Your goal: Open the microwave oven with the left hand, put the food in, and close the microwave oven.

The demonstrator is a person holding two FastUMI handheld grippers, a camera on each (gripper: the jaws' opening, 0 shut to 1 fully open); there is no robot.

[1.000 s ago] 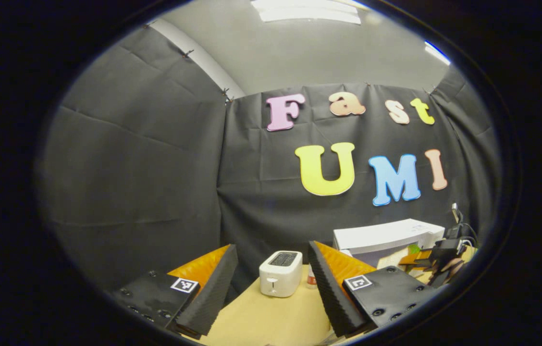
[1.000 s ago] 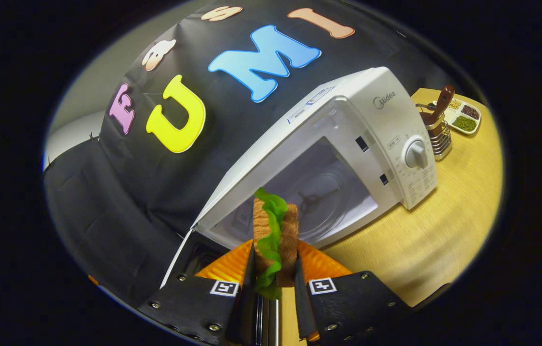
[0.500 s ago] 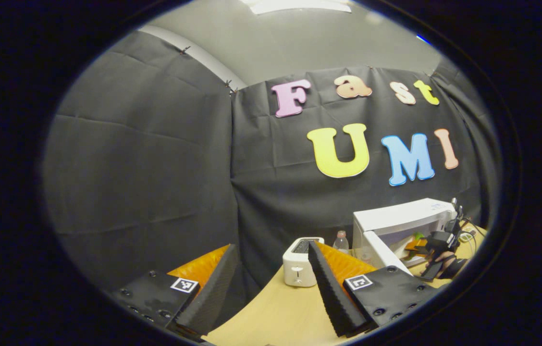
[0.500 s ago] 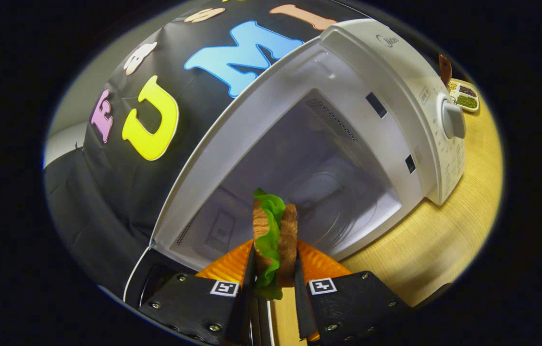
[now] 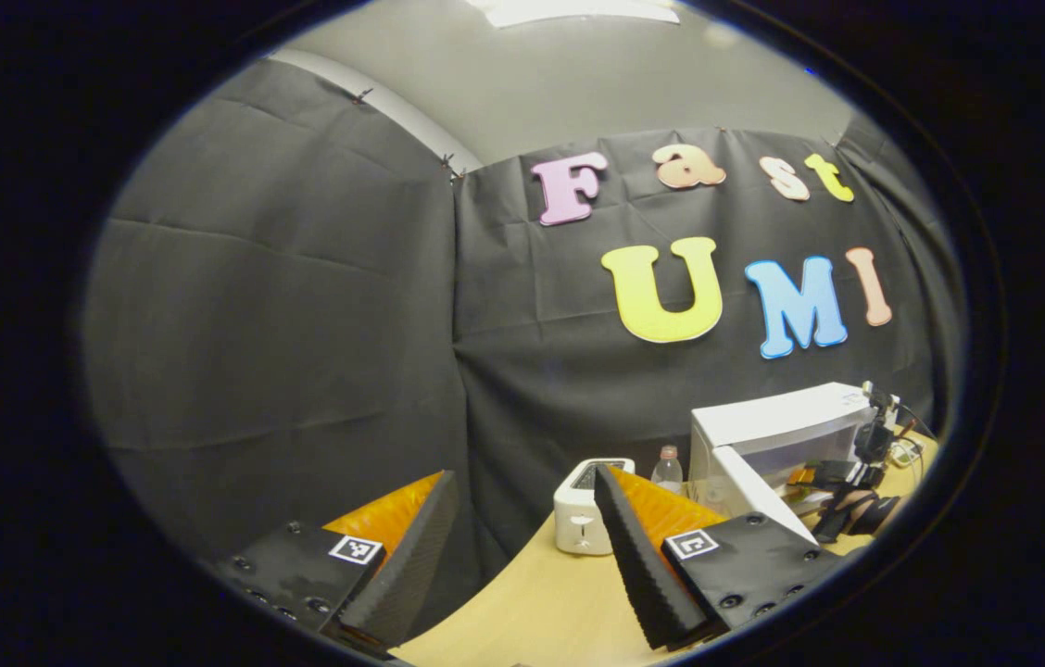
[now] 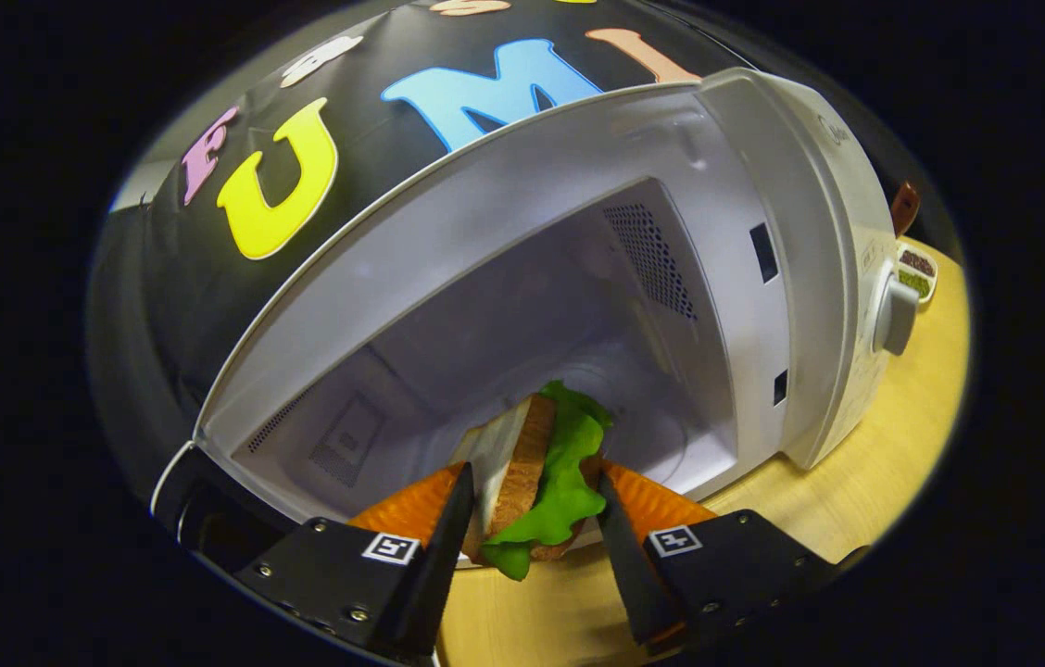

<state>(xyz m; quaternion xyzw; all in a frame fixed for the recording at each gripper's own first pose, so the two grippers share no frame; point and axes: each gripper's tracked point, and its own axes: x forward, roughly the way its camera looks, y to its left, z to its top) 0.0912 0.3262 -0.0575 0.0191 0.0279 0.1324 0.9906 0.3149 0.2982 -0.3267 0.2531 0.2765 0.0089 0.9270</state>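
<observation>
At microwave (image 6: 791,278) mouth: right hand-held gripper (image 6: 527,519) released around tilted sandwich (image 6: 536,472); left hand-held gripper (image 5: 522,556) spread, empty, above worktop (image 5: 541,602).

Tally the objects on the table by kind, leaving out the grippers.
Appliances: 2, the microwave oven and the toaster.
Food items: 1, the sandwich.
Bottles: 1, the bottle.
Sectioned dishes: 1, the dish beside the oven.
Total: 5.
</observation>
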